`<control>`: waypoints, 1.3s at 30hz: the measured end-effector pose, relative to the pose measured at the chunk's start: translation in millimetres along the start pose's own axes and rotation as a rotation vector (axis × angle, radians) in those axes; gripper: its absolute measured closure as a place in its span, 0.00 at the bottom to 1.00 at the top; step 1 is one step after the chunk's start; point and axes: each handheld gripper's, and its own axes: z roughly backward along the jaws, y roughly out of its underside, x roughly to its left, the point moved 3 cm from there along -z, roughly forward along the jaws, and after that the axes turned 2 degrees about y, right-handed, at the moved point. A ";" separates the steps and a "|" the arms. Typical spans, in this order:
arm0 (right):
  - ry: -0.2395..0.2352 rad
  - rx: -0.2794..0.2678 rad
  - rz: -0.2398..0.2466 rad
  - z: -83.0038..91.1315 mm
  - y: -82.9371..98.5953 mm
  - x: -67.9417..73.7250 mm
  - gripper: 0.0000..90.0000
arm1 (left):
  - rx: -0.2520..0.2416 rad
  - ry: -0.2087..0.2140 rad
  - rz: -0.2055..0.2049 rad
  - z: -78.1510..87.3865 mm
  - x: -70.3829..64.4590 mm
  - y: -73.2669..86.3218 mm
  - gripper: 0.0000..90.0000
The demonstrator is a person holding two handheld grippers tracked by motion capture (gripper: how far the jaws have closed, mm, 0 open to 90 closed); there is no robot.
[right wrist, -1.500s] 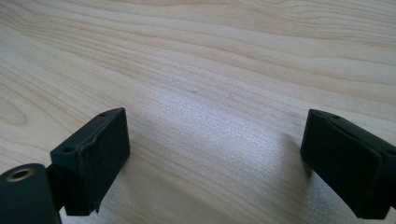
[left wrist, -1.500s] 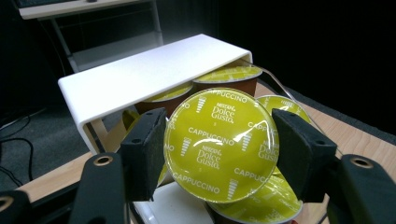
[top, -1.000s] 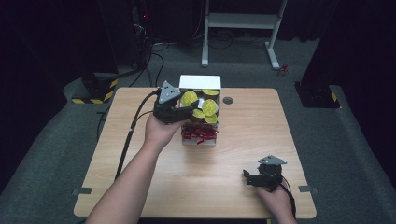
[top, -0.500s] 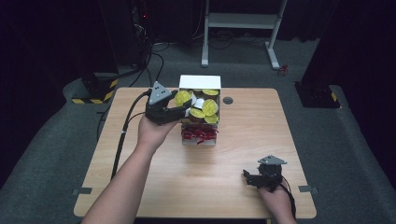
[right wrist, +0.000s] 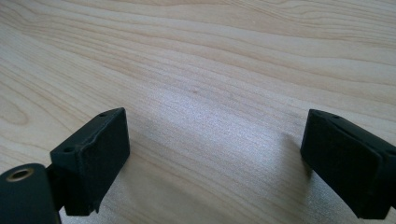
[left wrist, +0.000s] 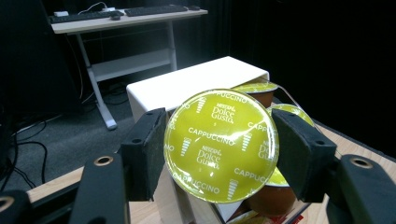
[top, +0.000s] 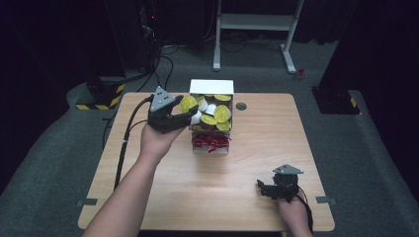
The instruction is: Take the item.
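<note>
My left gripper (top: pixel 187 109) is shut on a coffee capsule with a yellow-green "Cappuccino" lid (left wrist: pixel 221 144), held by its rim between both jaws (top: pixel 188 103). It hangs at the left edge of a white open box (top: pixel 211 87) that holds several more capsules (top: pixel 222 113), yellow-green and white. In the left gripper view the box (left wrist: pixel 187 86) lies just behind the held capsule. My right gripper (top: pixel 265 189) rests low over the wooden table (top: pixel 173 187) near the front right, jaws wide apart around bare wood (right wrist: pixel 210 121).
Red print shows on the box front (top: pixel 211 142). A small round grommet (top: pixel 241 106) sits in the table behind the box. A white desk frame (top: pixel 254 29) stands on the grey floor beyond, and cables trail off the table's left side (top: pixel 129 129).
The left gripper has lifted the capsule slightly and drawn it leftward away from the box's middle toward its left edge. The right gripper has stayed in place.
</note>
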 end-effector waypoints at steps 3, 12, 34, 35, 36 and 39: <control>0.000 0.000 0.000 0.0 0.0 0.0 0.09 | -0.001 -0.004 0.003 2.2 0.2 1.0 0.43; -0.001 -0.002 0.007 -0.3 -0.3 -0.5 0.09 | -0.014 -0.023 0.011 20.5 6.5 4.4 0.43; -0.002 -0.002 0.008 -1.4 -1.4 -0.2 0.09 | -0.003 -0.085 0.033 56.5 27.5 31.9 0.43; -0.002 -0.002 0.008 -1.5 -1.4 -0.2 0.09 | 0.007 -0.087 0.036 58.7 30.0 35.9 0.43; -0.002 -0.002 0.008 -1.5 -1.4 -0.2 0.09 | 0.007 -0.087 0.036 58.7 30.0 35.9 0.43; -0.002 -0.002 0.008 -1.5 -1.5 -0.2 0.09 | 0.017 -0.089 0.031 60.9 32.7 42.6 0.43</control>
